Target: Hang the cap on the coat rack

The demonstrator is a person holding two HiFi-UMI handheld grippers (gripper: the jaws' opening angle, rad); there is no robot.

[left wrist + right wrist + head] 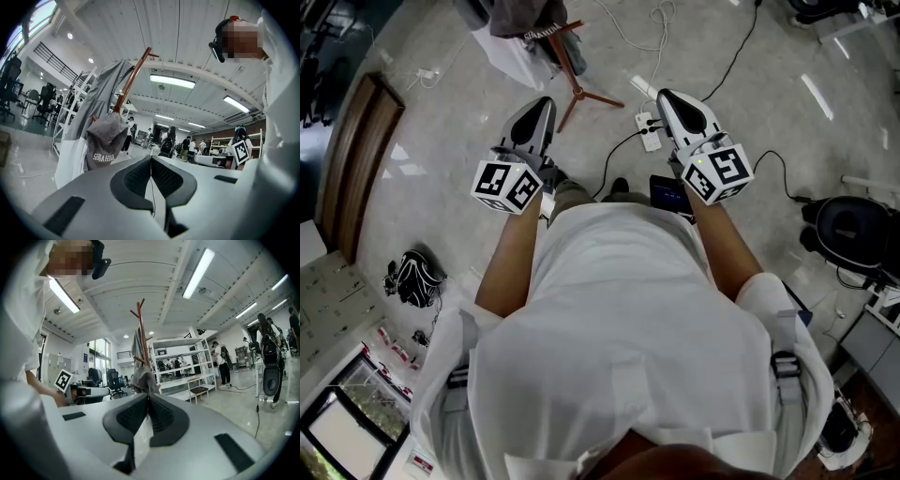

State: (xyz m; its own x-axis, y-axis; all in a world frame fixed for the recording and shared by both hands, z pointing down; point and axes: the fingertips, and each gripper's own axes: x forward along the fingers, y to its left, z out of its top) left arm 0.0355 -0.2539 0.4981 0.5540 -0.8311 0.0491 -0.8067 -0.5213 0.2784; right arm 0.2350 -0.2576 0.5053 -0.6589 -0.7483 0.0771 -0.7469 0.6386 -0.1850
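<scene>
The coat rack (pixel 132 77) is being seen standing on the floor (pixel 750 122) ahead of the person (pixel 628 309), its wooden pole leaning in the left gripper view and its tripod feet showing at the top of the head view. A grey and white garment (pixel 82 117) is being carried on it. The grey cap (pixel 107 140) is hanging in front of that garment, apparently from a peg (pixel 95 118) below the top fork, with its lettered band downmost. The task is therefore being judged as done, and the step in hand as a withdrawal with a last check. To do it well, both grippers are to be kept back so that neither pole nor garment is knocked, and the cap's seat on the peg is to be confirmed; how the peg is catching the cap cannot be told. The left gripper (pixel 542 103) and right gripper (pixel 667 96) are being held near the body, pointing at the rack. The jaws of each are being pressed together with nothing between them. The cap is being shown well apart from both pairs of jaws: above and left of the left pair, and directly beyond the tips of the right pair.
</scene>
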